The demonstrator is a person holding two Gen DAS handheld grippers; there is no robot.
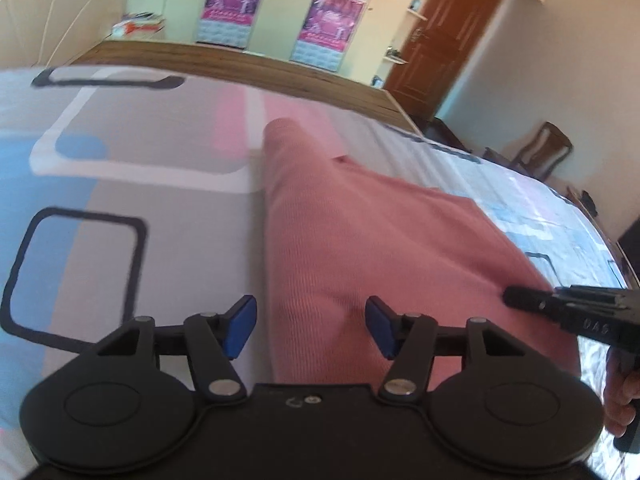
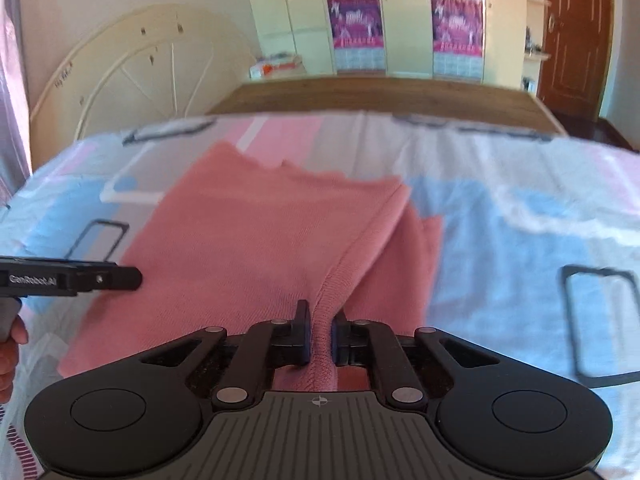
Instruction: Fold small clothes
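Note:
A pink knit garment (image 1: 360,232) lies on the patterned bed sheet (image 1: 120,160). My left gripper (image 1: 310,326) is open, its blue pads apart just above the garment's near left edge, holding nothing. My right gripper (image 2: 320,336) is shut on a ribbed edge of the garment (image 2: 248,232) and lifts a fold of it off the bed. The right gripper also shows in the left wrist view (image 1: 560,308) at the right, and the left gripper shows in the right wrist view (image 2: 72,278) at the left.
A wooden footboard (image 2: 380,92) runs along the far edge of the bed. Cream wardrobes with pink posters (image 2: 356,28) stand behind it. A brown door (image 2: 576,36) is at the right and a chair (image 1: 544,152) stands beside the bed.

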